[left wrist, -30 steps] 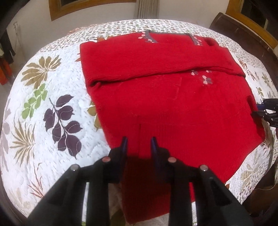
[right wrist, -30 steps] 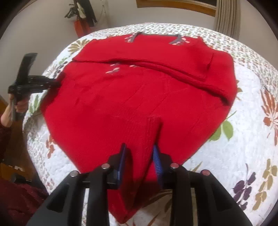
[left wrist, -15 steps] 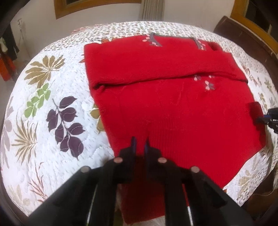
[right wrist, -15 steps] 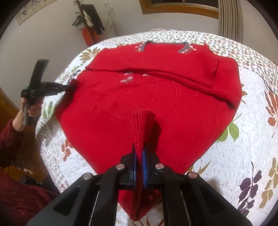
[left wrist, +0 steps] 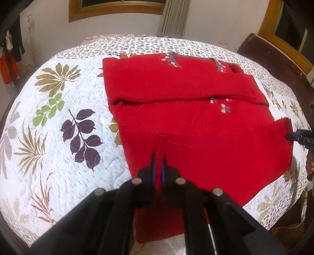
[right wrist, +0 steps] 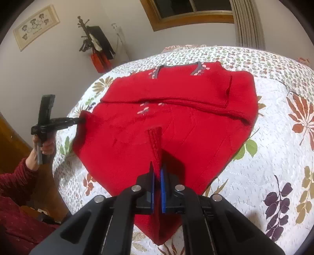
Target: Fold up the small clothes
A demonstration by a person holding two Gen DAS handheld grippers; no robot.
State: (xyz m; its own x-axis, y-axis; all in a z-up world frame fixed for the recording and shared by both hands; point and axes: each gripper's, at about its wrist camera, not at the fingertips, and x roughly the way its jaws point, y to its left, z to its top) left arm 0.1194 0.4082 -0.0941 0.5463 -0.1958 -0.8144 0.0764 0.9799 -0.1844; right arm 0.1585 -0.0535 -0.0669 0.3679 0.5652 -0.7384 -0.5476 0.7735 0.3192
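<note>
A red knitted sweater (left wrist: 196, 125) lies spread on a bed covered by a white quilt (left wrist: 58, 157) printed with large leaves. Its sleeves are folded across the chest, forming a band near the collar, and small pink flowers with grey trim show at the neckline and on the front. The lower hem hangs a little over the near edge of the bed.

We hold a gripper in each hand, one at each lower corner of the sweater. In the left wrist view, our left gripper (left wrist: 158, 162) has its two blue-lined fingers pressed nearly together on a raised pleat of the red knit at the hem. At the right edge of that same view, the tip of our right gripper (left wrist: 294, 135) meets the other corner, which is lifted off the quilt.

In the right wrist view, our right gripper (right wrist: 157, 172) pinches a ridge of ribbed red fabric that stands up between its closed fingers. Farther left, the left gripper (right wrist: 78, 120) bites the opposite corner, held by our left hand (right wrist: 44, 145) in a dark red sleeve (right wrist: 17, 182).

Behind the bed are a pale wall, a wood-framed window (right wrist: 188, 11) with a curtain (right wrist: 247, 23), and a coat stand (right wrist: 94, 43).
</note>
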